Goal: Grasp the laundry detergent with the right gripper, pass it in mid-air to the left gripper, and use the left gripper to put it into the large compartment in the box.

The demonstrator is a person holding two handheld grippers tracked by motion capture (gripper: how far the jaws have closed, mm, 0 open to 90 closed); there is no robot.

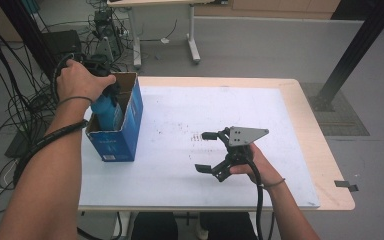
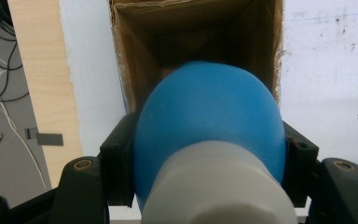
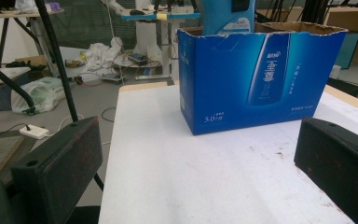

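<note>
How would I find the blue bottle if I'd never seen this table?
Look at the table's far-left corner, where an open blue box stands. The blue bottle pokes from its top, clamped by the left gripper. It alone has a white cap.

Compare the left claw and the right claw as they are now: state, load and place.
The left claw is shut on the blue bottle above the open blue box; the right claw is open and holds nothing. The left claw points down into the box at the table's left edge; the right claw lies level, low over the white mat, facing the box. Both are black, two-jawed, hand-held.
</note>
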